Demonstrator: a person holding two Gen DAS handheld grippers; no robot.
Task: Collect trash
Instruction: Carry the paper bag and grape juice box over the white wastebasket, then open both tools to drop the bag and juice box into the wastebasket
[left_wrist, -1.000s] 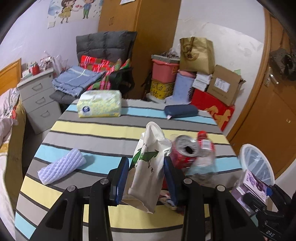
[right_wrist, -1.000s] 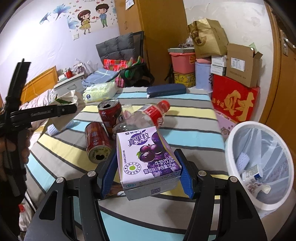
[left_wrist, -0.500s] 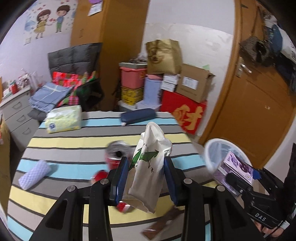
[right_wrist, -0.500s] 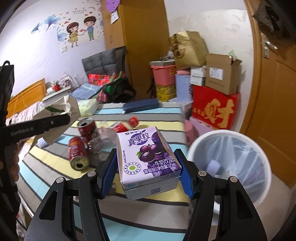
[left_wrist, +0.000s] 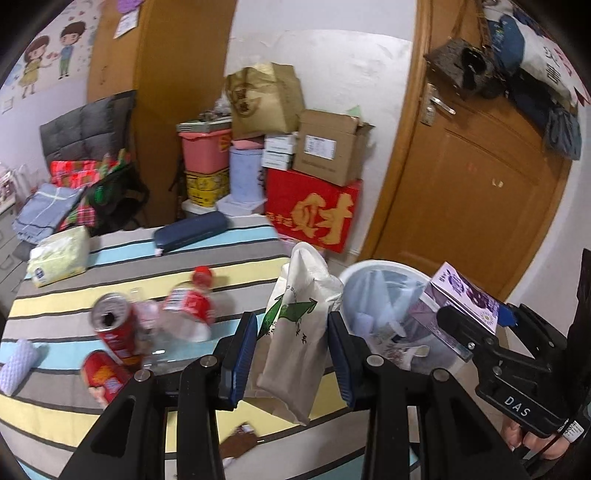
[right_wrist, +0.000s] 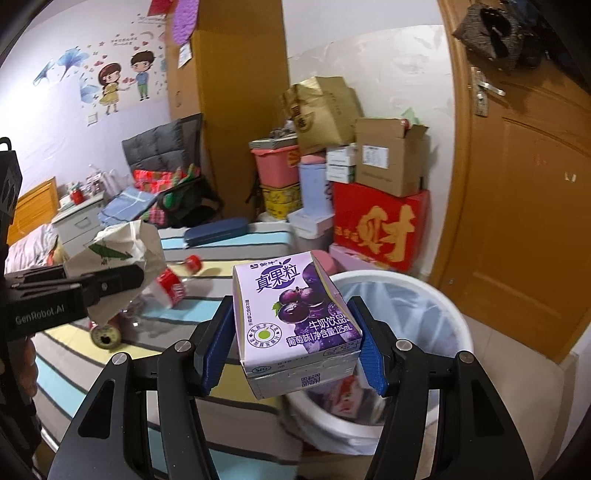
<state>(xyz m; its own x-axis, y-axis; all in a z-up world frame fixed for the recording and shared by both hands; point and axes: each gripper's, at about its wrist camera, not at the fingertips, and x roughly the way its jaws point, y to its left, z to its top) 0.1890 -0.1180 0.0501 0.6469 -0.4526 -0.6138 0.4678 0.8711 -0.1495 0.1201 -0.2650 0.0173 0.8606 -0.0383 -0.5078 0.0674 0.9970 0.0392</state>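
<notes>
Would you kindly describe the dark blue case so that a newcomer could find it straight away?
Start at the striped tablecloth. At its far edge, in front of the red cardboard box with gold lettering, lies a long, flat, dark blue zipped case. Unlike the crumpled cans and bottle nearer, it is plain, dark and tidy.

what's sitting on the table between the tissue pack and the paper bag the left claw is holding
In the left wrist view, between the tissue pack and the paper bag lie a red-capped plastic bottle and an opened red can on the striped table.
</notes>
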